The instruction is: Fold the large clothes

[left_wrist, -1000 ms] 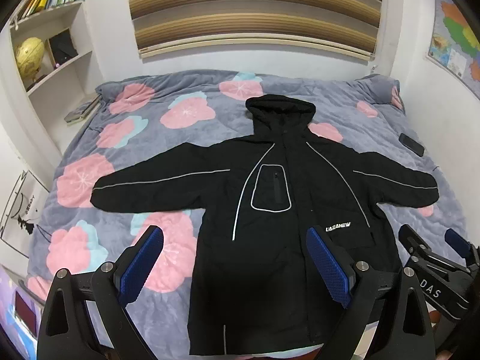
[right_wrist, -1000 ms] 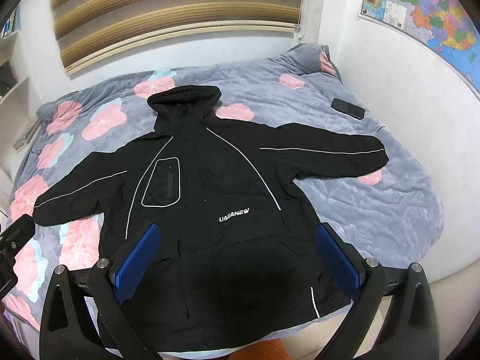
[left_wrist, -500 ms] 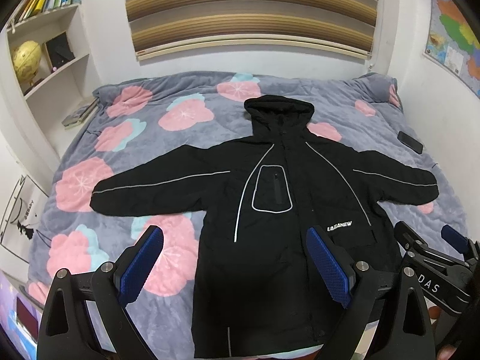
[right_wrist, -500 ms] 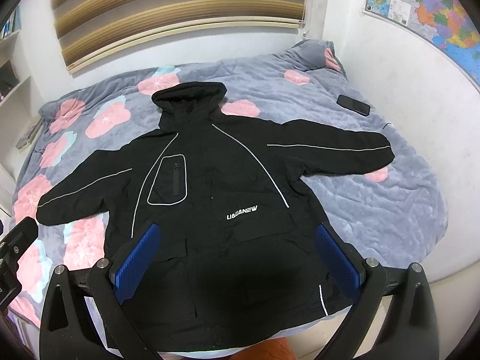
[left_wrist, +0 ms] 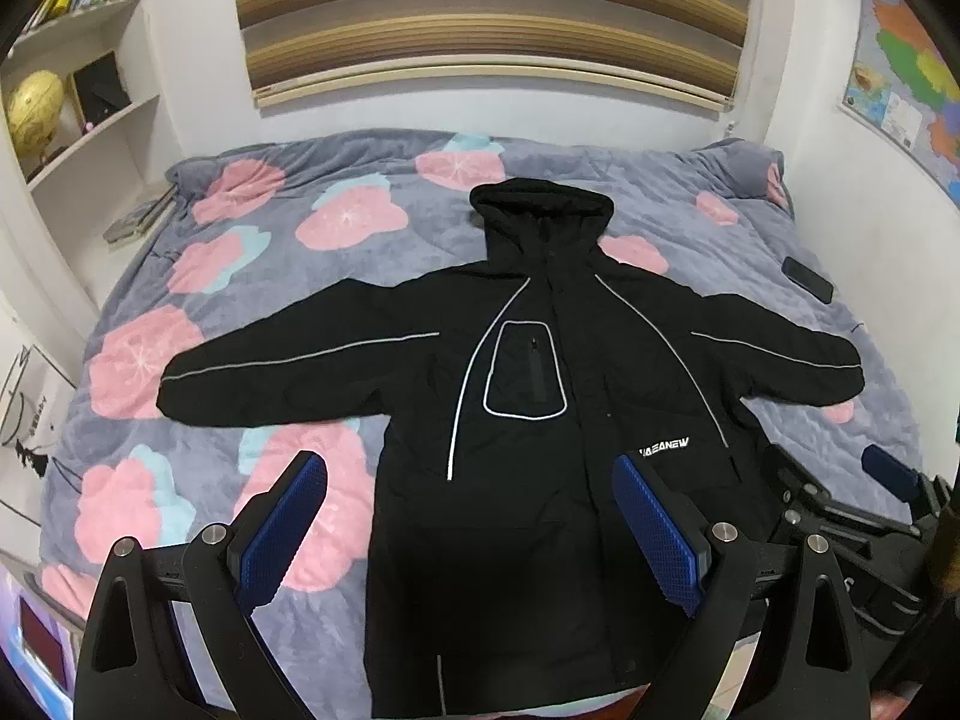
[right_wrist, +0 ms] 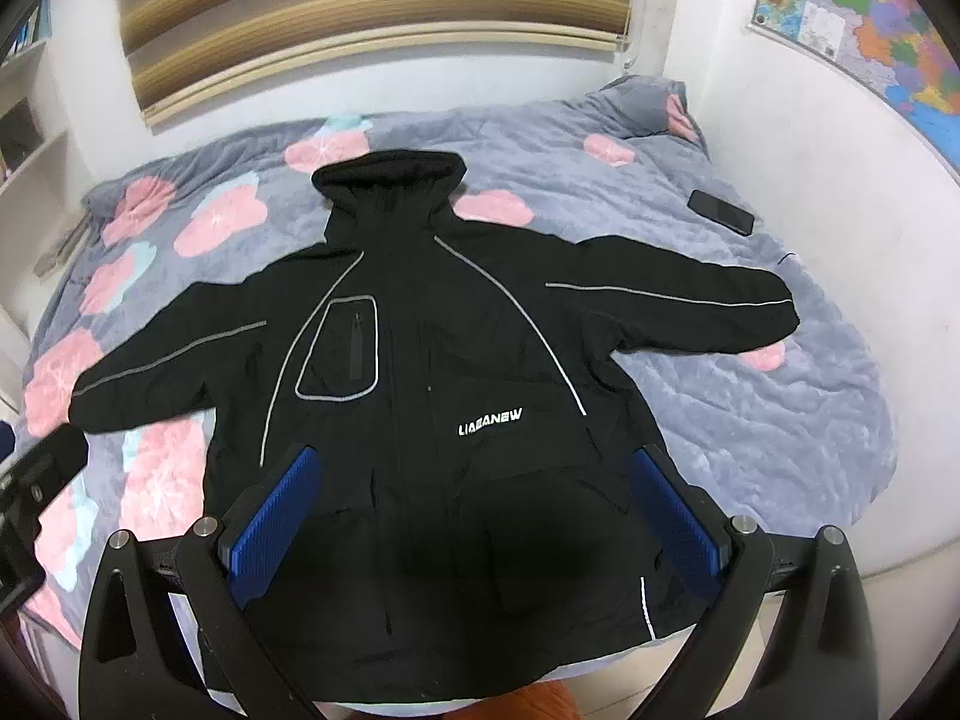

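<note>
A black hooded jacket (left_wrist: 528, 396) with grey piping and a white chest logo lies flat, front up, on the bed, both sleeves spread out and the hood towards the far wall. It also shows in the right wrist view (right_wrist: 444, 384). My left gripper (left_wrist: 471, 531) is open and empty, held above the jacket's lower left part. My right gripper (right_wrist: 477, 525) is open and empty above the jacket's lower hem. The right gripper also shows at the right edge of the left wrist view (left_wrist: 840, 492).
The bed has a grey quilt with pink flowers (left_wrist: 300, 228). A dark phone (right_wrist: 720, 211) lies on the quilt near the right wall. White shelves with a globe (left_wrist: 36, 108) stand at the left. A map (right_wrist: 858, 18) hangs on the right wall.
Both grippers have drawn back and up a little from the jacket, so more of the hem shows. The jacket has not moved. Both grippers stay open.
</note>
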Available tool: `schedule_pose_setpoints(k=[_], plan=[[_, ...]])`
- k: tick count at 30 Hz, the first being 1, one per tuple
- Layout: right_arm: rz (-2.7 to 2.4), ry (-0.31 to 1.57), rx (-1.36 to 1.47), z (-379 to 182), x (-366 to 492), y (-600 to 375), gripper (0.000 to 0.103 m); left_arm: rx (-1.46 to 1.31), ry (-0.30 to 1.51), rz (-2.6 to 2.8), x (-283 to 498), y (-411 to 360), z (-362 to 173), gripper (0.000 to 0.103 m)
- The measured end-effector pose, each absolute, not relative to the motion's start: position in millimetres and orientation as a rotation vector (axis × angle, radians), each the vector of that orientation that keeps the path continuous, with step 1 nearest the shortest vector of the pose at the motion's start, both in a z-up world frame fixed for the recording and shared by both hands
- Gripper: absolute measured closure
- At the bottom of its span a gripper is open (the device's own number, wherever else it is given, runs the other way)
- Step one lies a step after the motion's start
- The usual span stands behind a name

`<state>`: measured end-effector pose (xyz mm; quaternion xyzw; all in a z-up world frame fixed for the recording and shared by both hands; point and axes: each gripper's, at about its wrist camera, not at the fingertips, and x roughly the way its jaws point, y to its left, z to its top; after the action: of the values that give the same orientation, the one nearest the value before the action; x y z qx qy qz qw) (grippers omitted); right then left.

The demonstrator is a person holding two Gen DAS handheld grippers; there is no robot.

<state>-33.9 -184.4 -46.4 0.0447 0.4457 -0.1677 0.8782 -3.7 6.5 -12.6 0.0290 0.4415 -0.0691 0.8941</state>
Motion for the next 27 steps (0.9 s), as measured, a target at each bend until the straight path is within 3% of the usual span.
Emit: schedule_pose_setpoints(k=[27], plan=[[-0.302, 1.033, 0.130, -64.4, -5.7, -309.2, 0.000, -0.053, 1.058, -0.207, -0.5, -103.6, -39.2, 0.007]])
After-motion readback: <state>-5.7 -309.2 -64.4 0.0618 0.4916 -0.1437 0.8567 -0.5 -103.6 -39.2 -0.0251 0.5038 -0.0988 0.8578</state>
